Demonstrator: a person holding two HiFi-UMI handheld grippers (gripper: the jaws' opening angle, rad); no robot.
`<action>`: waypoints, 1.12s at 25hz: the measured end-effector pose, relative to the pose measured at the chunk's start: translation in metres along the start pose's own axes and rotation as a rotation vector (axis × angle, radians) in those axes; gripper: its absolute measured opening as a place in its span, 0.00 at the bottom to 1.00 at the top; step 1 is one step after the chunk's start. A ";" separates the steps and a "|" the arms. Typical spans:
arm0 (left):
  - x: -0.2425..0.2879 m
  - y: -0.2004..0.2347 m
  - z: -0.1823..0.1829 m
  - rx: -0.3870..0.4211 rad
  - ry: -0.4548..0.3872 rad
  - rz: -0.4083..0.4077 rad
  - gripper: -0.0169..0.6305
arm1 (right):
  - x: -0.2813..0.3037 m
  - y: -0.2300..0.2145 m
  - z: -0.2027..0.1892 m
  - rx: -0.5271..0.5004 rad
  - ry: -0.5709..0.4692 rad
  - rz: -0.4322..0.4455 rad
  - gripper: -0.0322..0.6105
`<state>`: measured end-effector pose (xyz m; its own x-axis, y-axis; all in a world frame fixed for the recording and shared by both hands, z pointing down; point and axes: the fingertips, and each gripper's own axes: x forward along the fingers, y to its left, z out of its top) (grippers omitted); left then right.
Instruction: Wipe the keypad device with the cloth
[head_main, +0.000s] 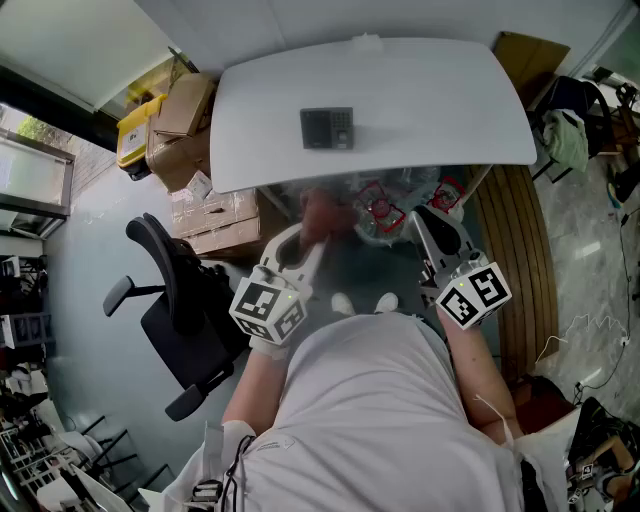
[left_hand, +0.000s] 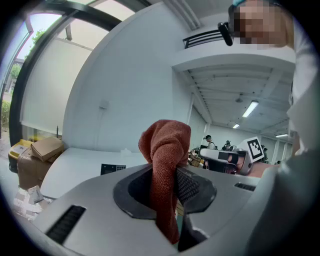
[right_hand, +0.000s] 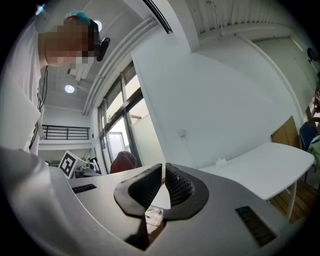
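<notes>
The left gripper is pinching the rust-red cloth between its pads. A bunched fold is standing up above the jaws and a tail is hanging below, so a wad is sitting ready as the wiping face. The right gripper is pressing its jaws together on nothing, apparently idling. Both are hovering close to the person's body, short of the white table. The keypad device is lying flat near the table's middle, well apart from the cloth. The head view is smearing around the cloth, so it is probably not over the tabletop yet.

White table carries 1 keypad device, plus perhaps a small white fitting.
</notes>
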<state>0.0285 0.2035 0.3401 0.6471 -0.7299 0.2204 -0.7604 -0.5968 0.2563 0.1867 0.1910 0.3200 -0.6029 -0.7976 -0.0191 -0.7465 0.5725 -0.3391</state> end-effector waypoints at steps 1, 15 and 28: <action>0.000 -0.002 0.000 0.002 0.001 0.003 0.16 | -0.003 0.000 0.000 0.001 0.002 0.001 0.11; 0.012 -0.037 -0.007 0.013 0.015 0.024 0.16 | -0.041 -0.023 0.002 0.030 -0.008 -0.002 0.11; 0.035 -0.028 -0.023 -0.011 0.054 0.058 0.16 | -0.048 -0.049 -0.006 0.064 0.003 -0.016 0.11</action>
<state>0.0741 0.2024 0.3625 0.6043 -0.7438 0.2857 -0.7962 -0.5501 0.2518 0.2502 0.2029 0.3433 -0.5922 -0.8057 -0.0103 -0.7364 0.5464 -0.3989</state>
